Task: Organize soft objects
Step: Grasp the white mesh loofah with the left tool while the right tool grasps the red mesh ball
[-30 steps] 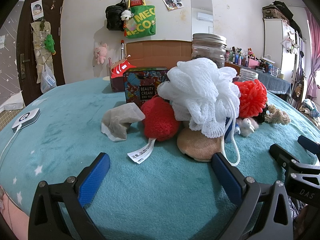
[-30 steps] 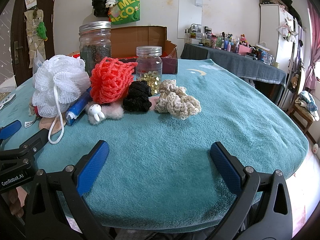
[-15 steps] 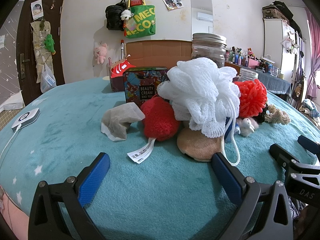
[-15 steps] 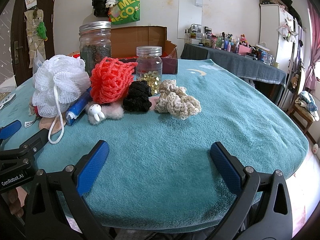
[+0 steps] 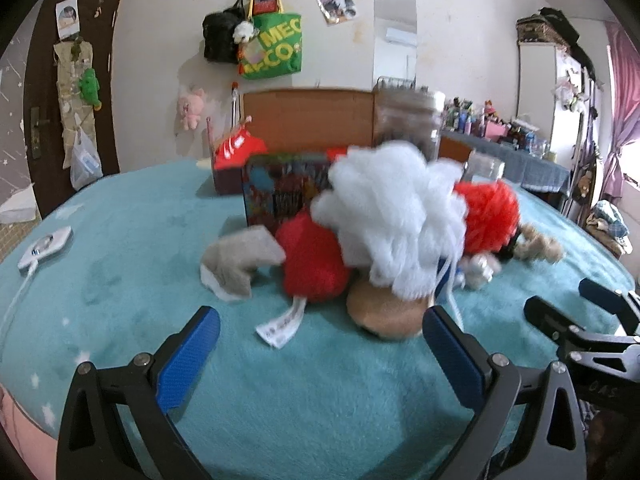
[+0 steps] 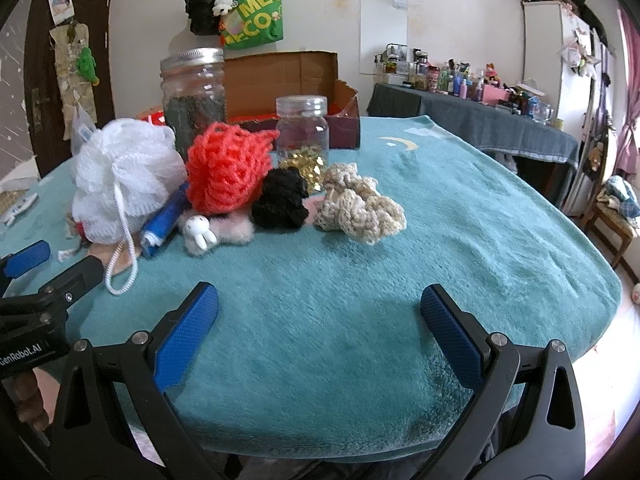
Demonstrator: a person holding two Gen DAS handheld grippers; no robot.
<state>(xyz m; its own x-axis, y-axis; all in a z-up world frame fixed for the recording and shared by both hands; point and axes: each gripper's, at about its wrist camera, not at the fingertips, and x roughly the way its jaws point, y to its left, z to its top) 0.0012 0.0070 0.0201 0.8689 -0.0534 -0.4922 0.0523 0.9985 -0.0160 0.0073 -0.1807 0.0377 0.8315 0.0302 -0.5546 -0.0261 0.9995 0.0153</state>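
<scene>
You are standing at the very beginning of the sorting: nothing is being held, and the soft objects are all lying in one heap on the teal blanket (image 6: 460, 216). Your left gripper (image 5: 320, 344) is hovering with its jaws spread wide and empty, just in front of the white bath pouf (image 5: 392, 216), which is the top of the heap. Leaning against the pouf on its left is the red plush (image 5: 312, 264), and under it the tan pad (image 5: 380, 314) is peeking out. Your right gripper (image 6: 320, 328) is also gaping wide with nothing in it, well apart from the pouf, facing the beige crochet piece (image 6: 360, 208) on the pouf's far right side. I think the next move is choosing one item, probably the pouf, and closing on its bulk, not on its dangling cord (image 6: 120, 240).
</scene>
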